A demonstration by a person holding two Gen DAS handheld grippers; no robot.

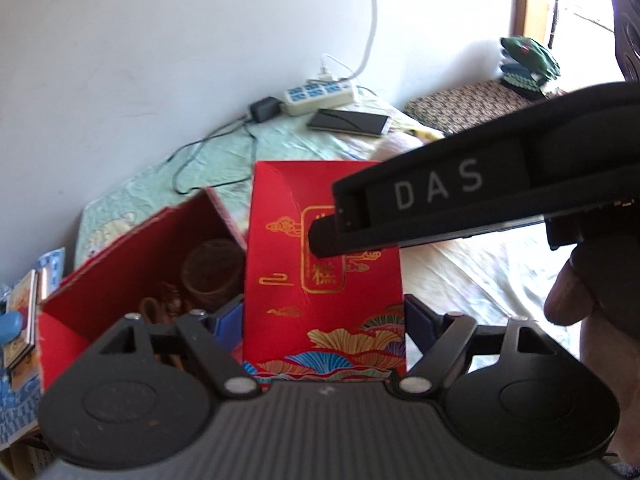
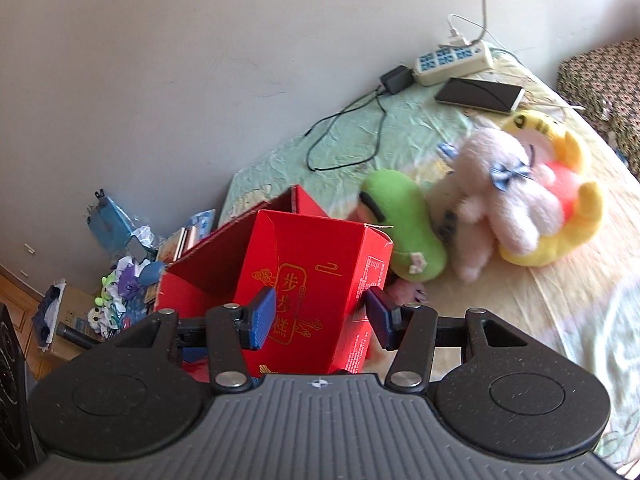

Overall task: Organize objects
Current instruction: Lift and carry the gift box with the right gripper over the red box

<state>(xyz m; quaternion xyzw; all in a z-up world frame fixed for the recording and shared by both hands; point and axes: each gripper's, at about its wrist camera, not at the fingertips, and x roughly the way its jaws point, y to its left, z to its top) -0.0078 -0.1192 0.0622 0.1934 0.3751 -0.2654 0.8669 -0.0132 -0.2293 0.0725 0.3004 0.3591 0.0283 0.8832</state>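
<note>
A tall red gift box with gold print fills the middle of the left wrist view. My left gripper is shut on it, a blue pad at each side edge. The right gripper's black finger reaches in from the right and lies against the printed face. In the right wrist view the same red box is open on top, and my right gripper is shut on it near a corner. To its left an open red compartment holds a brown cup and scissors.
The bed carries a green plush, a pink plush and a yellow plush. A power strip, a phone and cables lie by the wall. Clutter sits on the floor at left. A person's thumb shows.
</note>
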